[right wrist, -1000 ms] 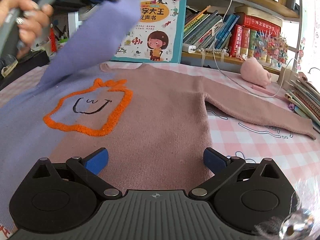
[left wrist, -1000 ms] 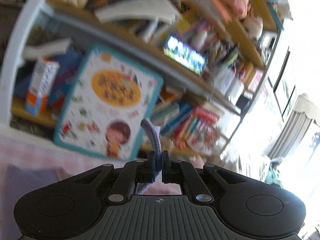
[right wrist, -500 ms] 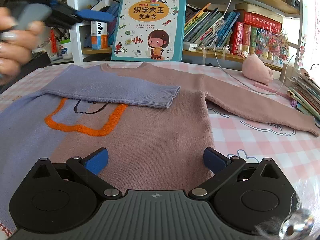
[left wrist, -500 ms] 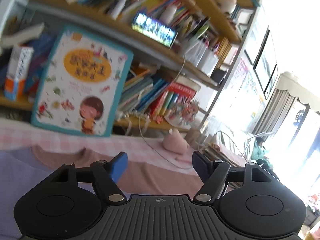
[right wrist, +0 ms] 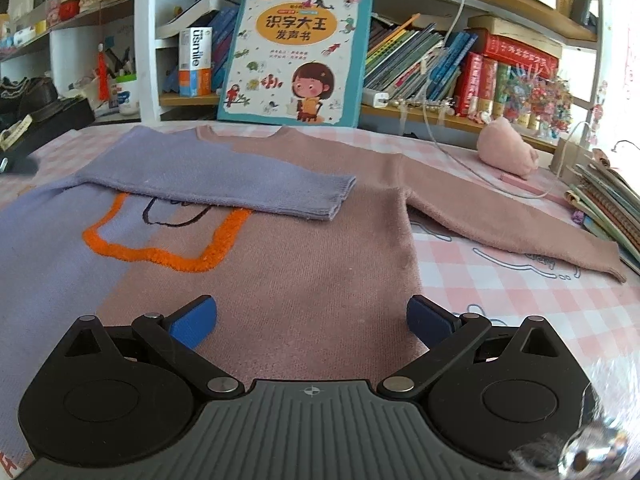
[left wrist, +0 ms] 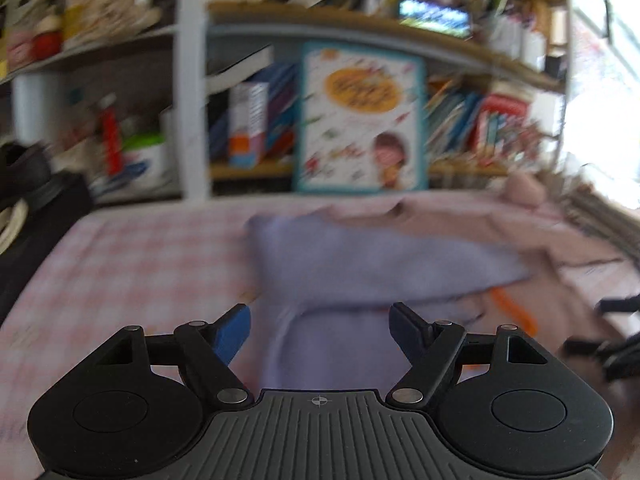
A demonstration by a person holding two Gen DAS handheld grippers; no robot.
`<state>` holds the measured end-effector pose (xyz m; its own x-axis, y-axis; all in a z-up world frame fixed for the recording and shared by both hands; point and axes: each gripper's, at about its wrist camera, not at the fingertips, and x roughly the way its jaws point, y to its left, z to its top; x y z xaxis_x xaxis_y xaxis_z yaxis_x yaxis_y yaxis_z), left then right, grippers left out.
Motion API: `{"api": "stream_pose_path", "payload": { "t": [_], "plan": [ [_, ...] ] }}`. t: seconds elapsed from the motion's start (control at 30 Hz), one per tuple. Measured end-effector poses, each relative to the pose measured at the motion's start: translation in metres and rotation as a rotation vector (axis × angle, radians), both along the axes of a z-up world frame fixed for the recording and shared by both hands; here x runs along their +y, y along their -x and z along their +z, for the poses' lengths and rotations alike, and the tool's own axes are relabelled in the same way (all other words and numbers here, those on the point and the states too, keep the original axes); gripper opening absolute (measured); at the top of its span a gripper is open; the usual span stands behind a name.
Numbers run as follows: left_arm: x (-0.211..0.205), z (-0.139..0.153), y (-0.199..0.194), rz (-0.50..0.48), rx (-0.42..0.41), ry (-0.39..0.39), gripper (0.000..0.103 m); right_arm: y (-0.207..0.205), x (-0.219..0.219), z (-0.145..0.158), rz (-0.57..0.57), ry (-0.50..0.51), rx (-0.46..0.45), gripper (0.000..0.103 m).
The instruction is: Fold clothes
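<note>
A pink and lilac sweater with an orange outline lies flat on the checked tablecloth. Its lilac sleeve is folded across the chest. The pink sleeve stretches out to the right. My right gripper stands open over the sweater's lower part, holding nothing. In the blurred left wrist view my left gripper hovers over the sweater's lilac side, short of the folded lilac sleeve. Its jaws are opening with nothing between them.
A picture book leans on the bookshelf behind the table. A pink plush toy and a white cable lie at the back right. Stacked books line the right edge. Dark shoes sit at the far left.
My left gripper let go of the lilac sleeve, which now lies folded across the chest. It then swung left and down, out of the right wrist view. The right gripper stayed still.
</note>
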<state>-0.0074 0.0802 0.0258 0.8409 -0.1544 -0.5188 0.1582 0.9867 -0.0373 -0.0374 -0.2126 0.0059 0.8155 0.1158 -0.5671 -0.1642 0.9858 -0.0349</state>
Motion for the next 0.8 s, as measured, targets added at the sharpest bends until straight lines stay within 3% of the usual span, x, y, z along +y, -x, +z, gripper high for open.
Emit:
{"api": "stream_pose_path", "payload": {
  "t": [0.2,0.37,0.4,0.43,0.5,0.57,0.7,0.8],
  "plan": [
    [0.015,-0.014,0.004,0.021,0.067,0.06,0.079,0.01,-0.02,0.004,-0.043,-0.048,0.035,0.096],
    [0.018,-0.022,0.0,0.04,0.074,0.085,0.076,0.02,-0.045,0.008,-0.101,-0.07,0.052,0.077],
    [0.019,-0.023,-0.002,0.044,0.073,0.097,0.07,0.021,-0.049,0.008,-0.113,-0.068,0.056,0.069],
    [0.02,-0.024,-0.004,0.047,0.077,0.109,0.055,0.022,-0.053,0.008,-0.122,-0.07,0.062,0.059],
    [0.022,-0.027,-0.006,0.054,0.096,0.122,0.037,0.023,-0.061,0.006,-0.128,-0.093,0.072,0.051],
    [0.022,-0.031,-0.007,0.05,0.106,0.118,0.033,0.025,-0.065,0.006,-0.127,-0.127,0.072,0.044],
    [0.023,-0.031,-0.005,0.031,0.114,0.121,0.016,0.024,-0.059,0.007,-0.087,-0.139,0.074,0.017],
    [0.027,-0.03,-0.001,0.039,0.104,0.153,0.005,0.025,-0.052,0.008,-0.072,-0.118,0.07,0.014]
  ]
}}
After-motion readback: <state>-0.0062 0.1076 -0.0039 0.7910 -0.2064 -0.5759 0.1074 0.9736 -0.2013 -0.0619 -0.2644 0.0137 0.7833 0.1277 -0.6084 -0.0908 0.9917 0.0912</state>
